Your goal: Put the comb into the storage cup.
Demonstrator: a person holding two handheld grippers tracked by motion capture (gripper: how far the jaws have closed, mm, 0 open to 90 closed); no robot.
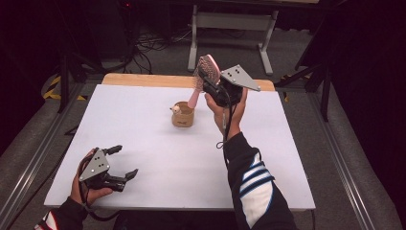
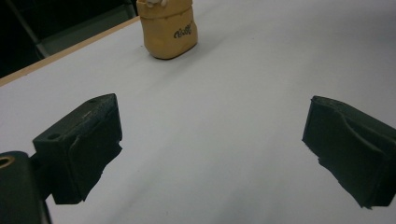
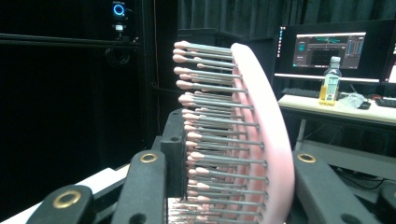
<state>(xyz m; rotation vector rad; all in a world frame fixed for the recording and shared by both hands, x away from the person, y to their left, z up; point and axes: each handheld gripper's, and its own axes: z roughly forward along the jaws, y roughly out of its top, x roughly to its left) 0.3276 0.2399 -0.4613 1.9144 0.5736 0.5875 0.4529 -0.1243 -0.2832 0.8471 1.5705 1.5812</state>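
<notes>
Firmly between right hand-held gripper (image 1: 208, 82) jaws: hairbrush (image 1: 205, 72).

The table (image 1: 143, 143) was seen from above and from its near side in the high view, looking forward and down. The left gripper view was taken low over the near left of the tabletop, faced toward the far pot (image 2: 169, 30), which was shared with the high view (image 1: 183, 114). The right gripper view was raised, faced outward, very close to the hairbrush (image 3: 243, 135).
</notes>
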